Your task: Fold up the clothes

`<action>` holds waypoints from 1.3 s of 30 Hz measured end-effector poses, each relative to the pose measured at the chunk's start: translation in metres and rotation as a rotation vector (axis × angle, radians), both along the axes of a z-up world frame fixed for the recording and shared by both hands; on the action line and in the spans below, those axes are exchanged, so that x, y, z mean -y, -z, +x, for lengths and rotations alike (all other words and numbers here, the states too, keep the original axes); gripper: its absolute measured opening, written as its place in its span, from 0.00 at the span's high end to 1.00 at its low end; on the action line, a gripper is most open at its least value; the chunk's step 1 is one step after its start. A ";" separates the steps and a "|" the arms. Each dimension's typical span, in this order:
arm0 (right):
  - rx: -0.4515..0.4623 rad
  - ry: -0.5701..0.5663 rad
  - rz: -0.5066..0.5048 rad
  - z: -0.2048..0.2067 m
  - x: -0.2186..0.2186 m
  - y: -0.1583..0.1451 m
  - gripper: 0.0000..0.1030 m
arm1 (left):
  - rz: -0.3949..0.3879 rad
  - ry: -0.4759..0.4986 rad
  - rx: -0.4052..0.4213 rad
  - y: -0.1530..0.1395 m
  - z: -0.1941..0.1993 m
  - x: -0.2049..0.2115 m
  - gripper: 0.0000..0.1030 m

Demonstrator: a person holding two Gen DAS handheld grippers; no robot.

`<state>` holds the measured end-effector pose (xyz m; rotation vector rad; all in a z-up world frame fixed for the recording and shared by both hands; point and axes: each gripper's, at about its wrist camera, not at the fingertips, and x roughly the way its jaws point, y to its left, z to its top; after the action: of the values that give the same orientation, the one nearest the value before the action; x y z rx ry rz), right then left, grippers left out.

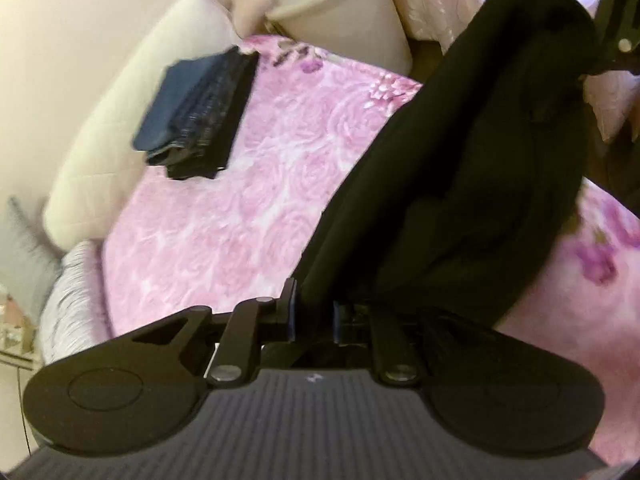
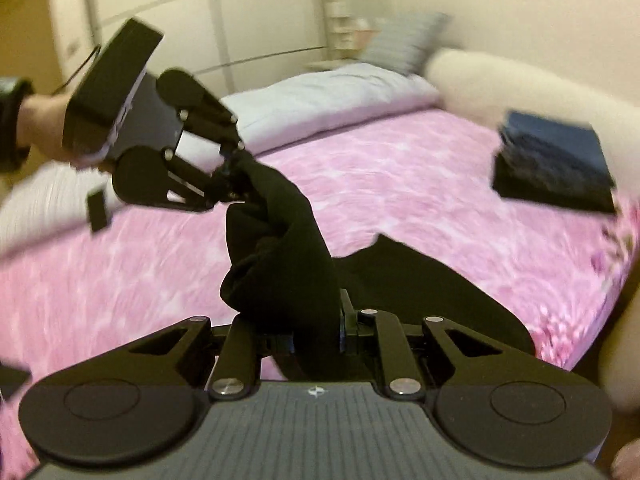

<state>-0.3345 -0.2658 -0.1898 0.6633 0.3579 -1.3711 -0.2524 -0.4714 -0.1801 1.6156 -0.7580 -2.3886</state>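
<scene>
Black garment (image 1: 460, 168) hangs in the air above the bed (image 1: 224, 216), stretched between both hand-held grippers. Left hand-held gripper (image 1: 314, 312) pinches one edge of the cloth between its nearly closed fingers; in the right wrist view the same left hand-held gripper (image 2: 232, 168) shows at upper left, with a bunched end of the garment (image 2: 280, 256) caught at its tips. Right hand-held gripper (image 2: 318, 332) also pinches the cloth, fingers pressed onto a thick fold; part of it shows at the top right of the left wrist view, clamped on the far end. A loose flap of the garment droops lower on the right, close to the pink flowered bedspread (image 2: 420, 184). Stack of folded dark clothes (image 1: 196, 112) sits on the bed near a white bolster (image 1: 132, 120), well apart from the held garment. Pale pillow (image 2: 320, 96) lies at the head of the bed. A person's hand (image 2: 40, 124) with a dark wrist strap holds the left tool. Both views blurred.
</scene>
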 end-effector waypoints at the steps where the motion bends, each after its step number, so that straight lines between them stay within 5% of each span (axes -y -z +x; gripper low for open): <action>1: 0.062 0.019 0.013 -0.022 0.008 0.004 0.82 | 0.013 0.008 0.033 0.013 -0.021 0.009 0.85; 4: 0.241 0.086 0.070 -0.087 0.028 0.026 0.81 | 0.063 0.018 0.134 0.059 -0.070 0.035 0.79; 8: 0.497 0.221 0.235 -0.164 0.053 0.094 0.71 | 0.145 -0.032 0.241 0.115 -0.118 0.064 0.69; 9: 0.545 0.263 0.281 -0.179 0.058 0.110 0.63 | 0.161 -0.041 0.244 0.121 -0.122 0.067 0.68; 13: 0.658 0.351 0.362 -0.215 0.058 0.142 0.62 | 0.230 -0.094 0.200 0.120 -0.120 0.076 0.66; 15: 0.676 0.343 0.368 -0.220 0.059 0.143 0.61 | 0.307 -0.166 0.118 0.106 -0.109 0.085 0.60; 17: 0.683 0.337 0.381 -0.220 0.061 0.141 0.51 | 0.384 -0.252 0.031 0.092 -0.099 0.097 0.44; 21: 0.667 0.359 0.383 -0.222 0.068 0.134 0.47 | 0.499 -0.486 -0.105 0.081 -0.073 0.126 0.41; 24: 0.631 0.402 0.412 -0.223 0.083 0.141 0.74 | 0.550 -0.637 -0.143 0.086 -0.058 0.141 0.45; 27: 0.623 0.438 0.401 -0.222 0.079 0.137 0.83 | 0.546 -0.655 -0.114 0.111 -0.065 0.140 0.48; 32: 0.674 0.504 0.409 -0.224 0.069 0.153 0.81 | 0.512 -0.691 -0.008 0.169 -0.084 0.140 0.42; 34: 0.724 0.530 0.425 -0.230 0.068 0.166 0.79 | 0.510 -0.700 -0.024 0.167 -0.081 0.144 0.41; 39: 0.599 0.486 0.402 -0.229 0.065 0.139 0.66 | 0.432 -0.716 -0.087 0.126 -0.060 0.135 0.48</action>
<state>-0.5633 -0.3309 -0.3292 1.5236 -0.0229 -1.4823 -0.3120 -0.6067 -0.3056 1.5378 0.3460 -2.1187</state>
